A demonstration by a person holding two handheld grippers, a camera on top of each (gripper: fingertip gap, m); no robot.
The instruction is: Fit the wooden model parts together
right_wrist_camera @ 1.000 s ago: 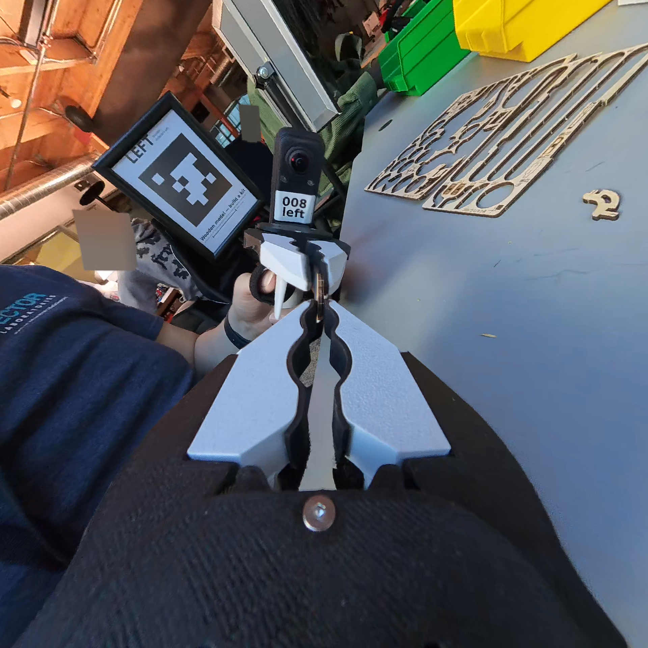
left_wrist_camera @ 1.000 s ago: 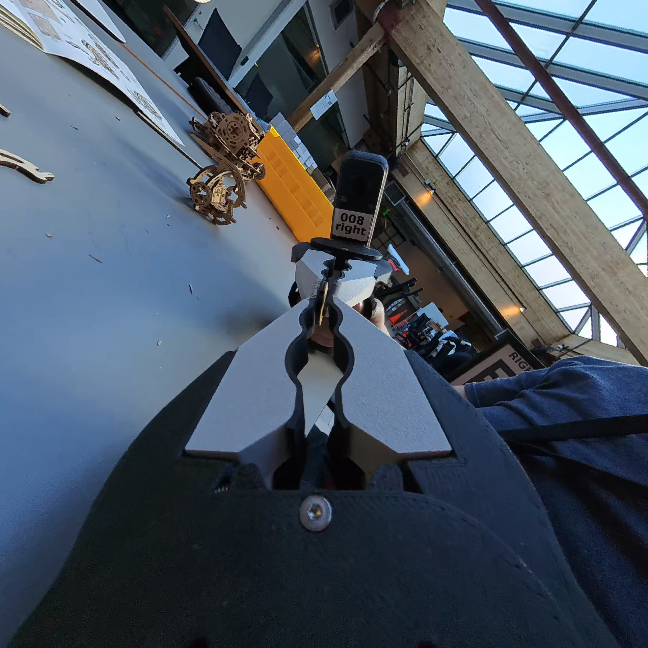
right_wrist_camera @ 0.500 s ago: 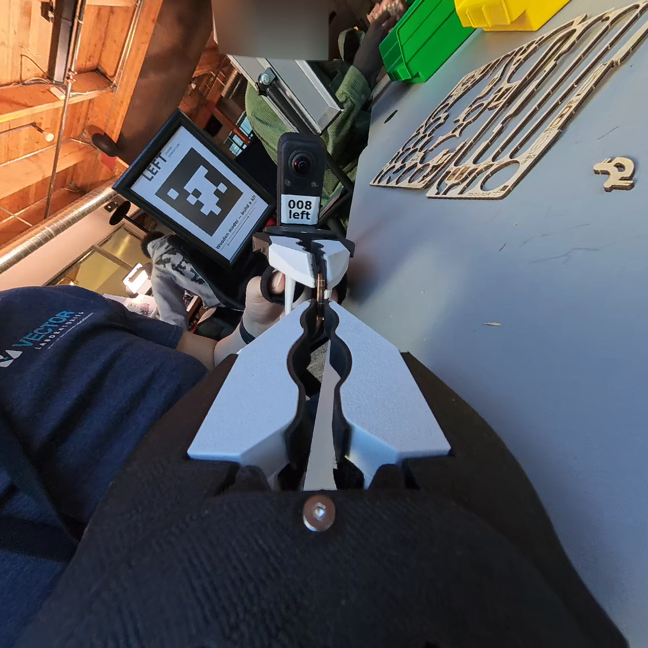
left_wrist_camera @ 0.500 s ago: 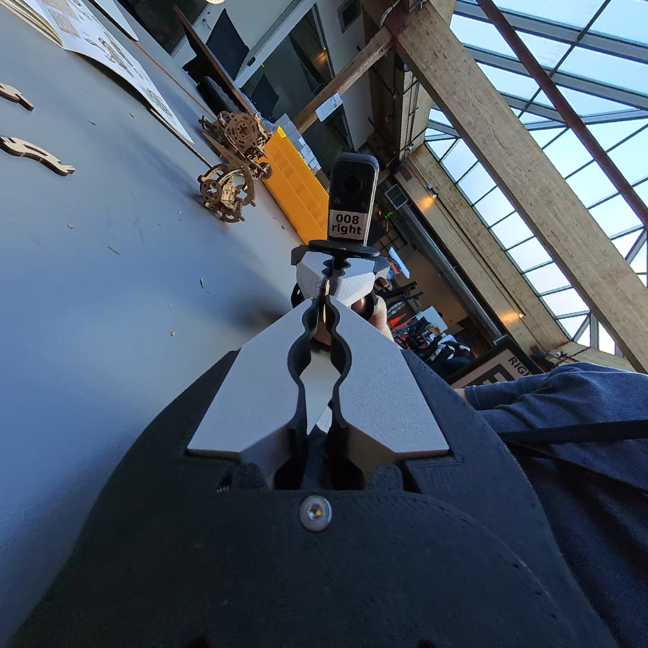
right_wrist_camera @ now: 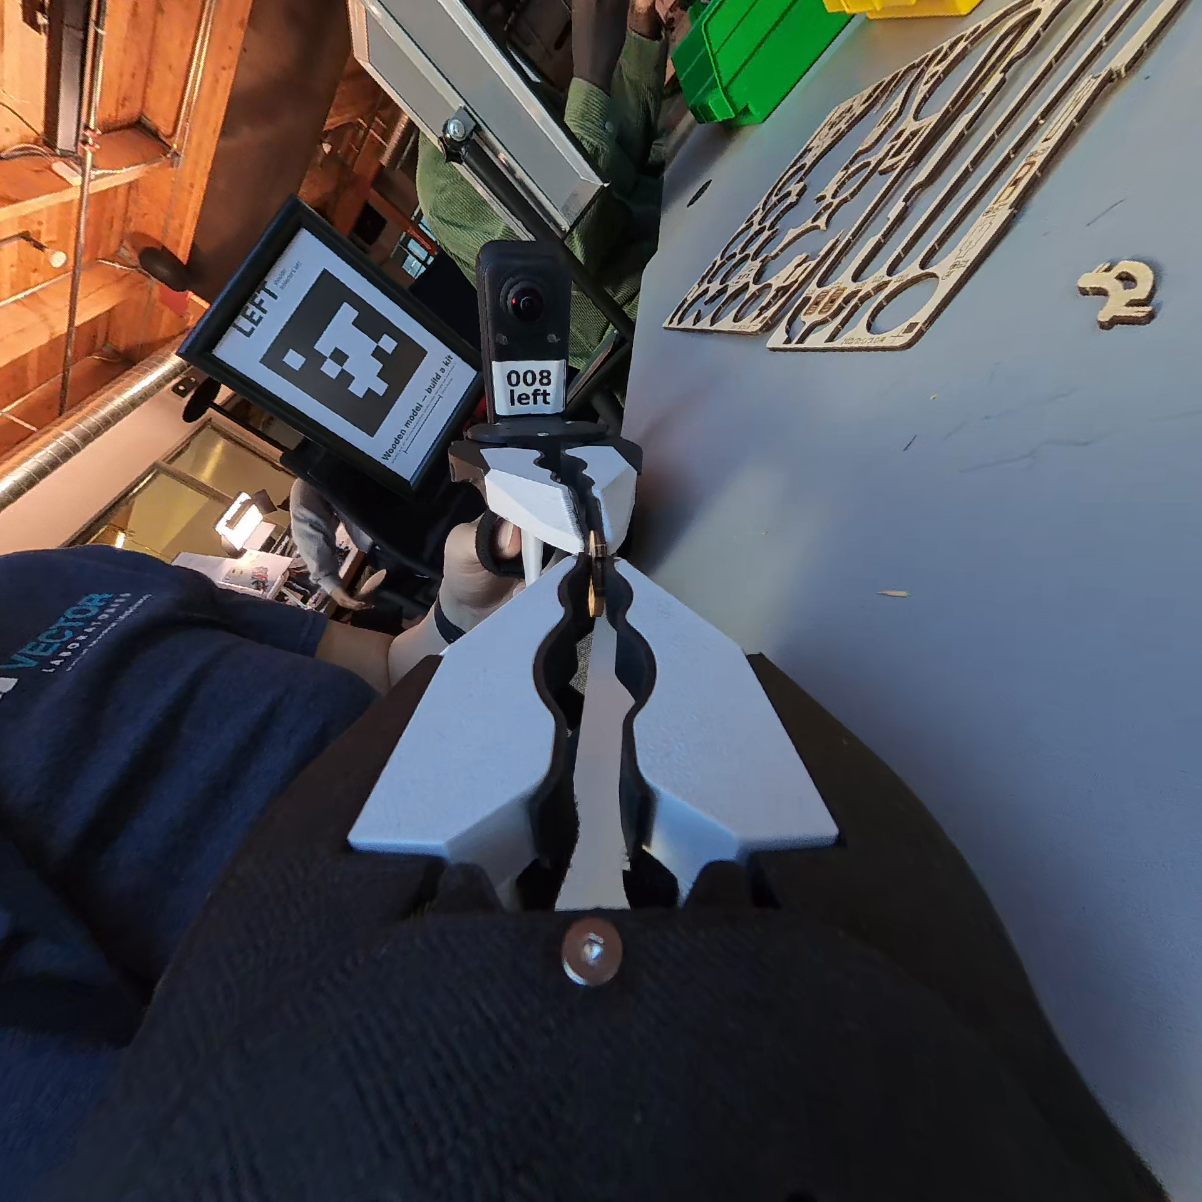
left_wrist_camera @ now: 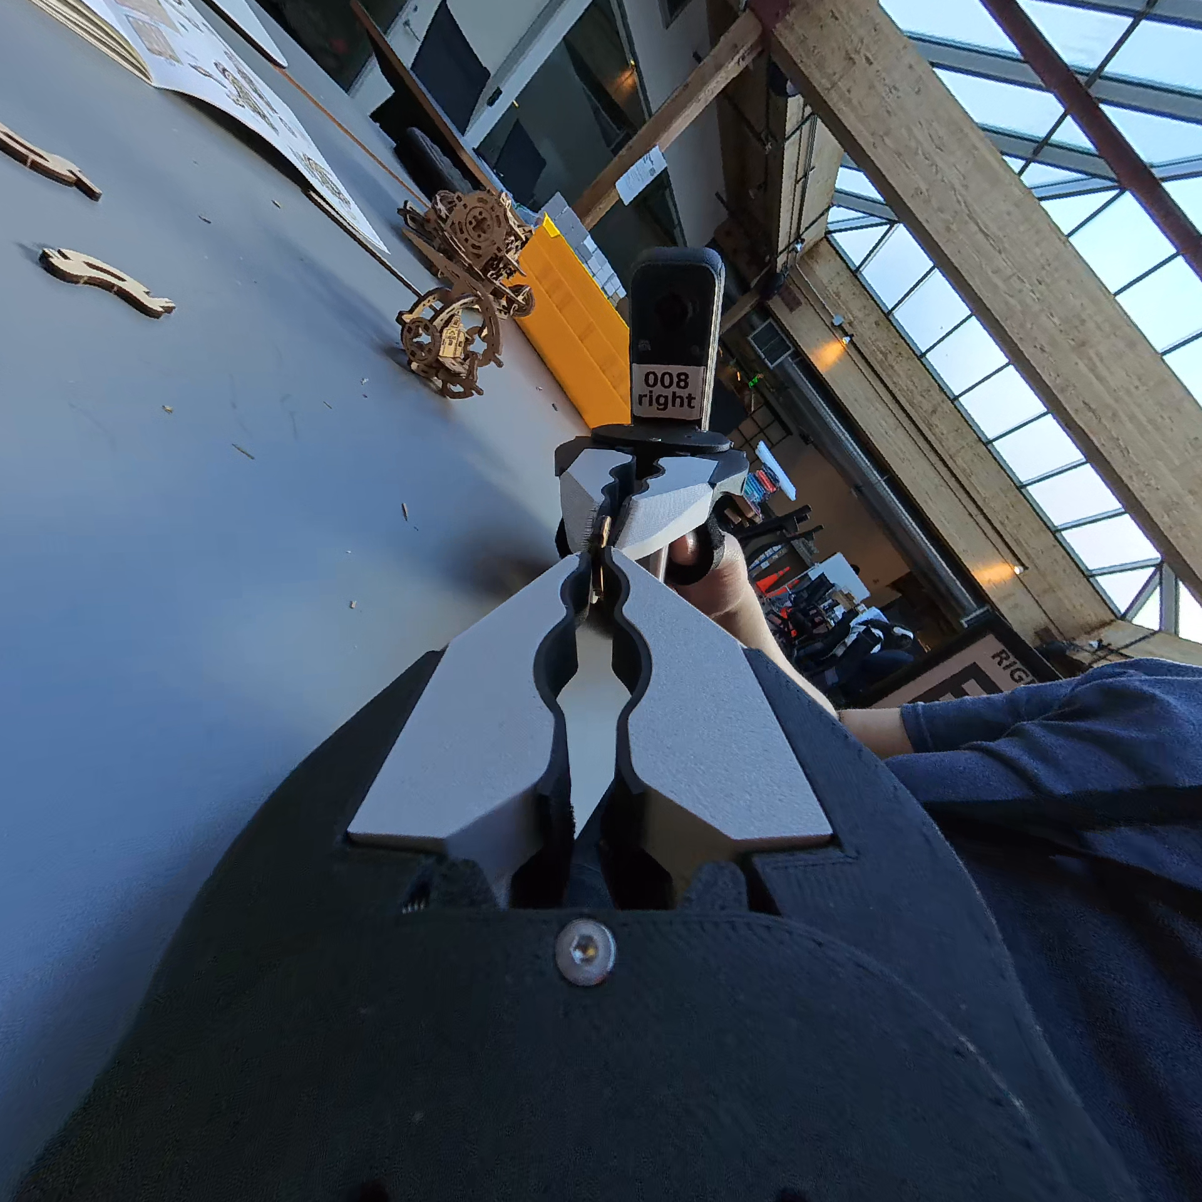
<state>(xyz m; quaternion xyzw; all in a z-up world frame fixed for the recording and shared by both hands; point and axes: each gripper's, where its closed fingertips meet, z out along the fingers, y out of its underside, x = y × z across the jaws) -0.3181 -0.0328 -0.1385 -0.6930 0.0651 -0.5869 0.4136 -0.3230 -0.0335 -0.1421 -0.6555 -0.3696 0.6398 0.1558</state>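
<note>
My left gripper (left_wrist_camera: 598,569) and right gripper (left_wrist_camera: 606,532) meet tip to tip above the grey table (left_wrist_camera: 195,520), each held in a person's hand. Each is shut on a thin small wooden part. The left one's part (left_wrist_camera: 596,584) shows as a sliver between its tips. In the right wrist view the right gripper (right_wrist_camera: 595,575) pinches its part (right_wrist_camera: 592,598) against the left gripper (right_wrist_camera: 588,530). The two parts touch edge-on at the tips. How they join is hidden by the fingers.
A built wooden model (left_wrist_camera: 462,293) stands by a yellow bin (left_wrist_camera: 572,325). Loose wooden pieces (left_wrist_camera: 104,280) and an instruction booklet (left_wrist_camera: 195,71) lie further left. Laser-cut sheets (right_wrist_camera: 878,214), a small loose piece (right_wrist_camera: 1119,302), a green bin (right_wrist_camera: 748,65) and a framed marker sign (right_wrist_camera: 338,351) show in the right wrist view. My left and right fingertips are right by each other.
Both grippers stay shut and tip to tip. The pair has shifted and tilted slightly over the table, so the background has slid a little in both views.
</note>
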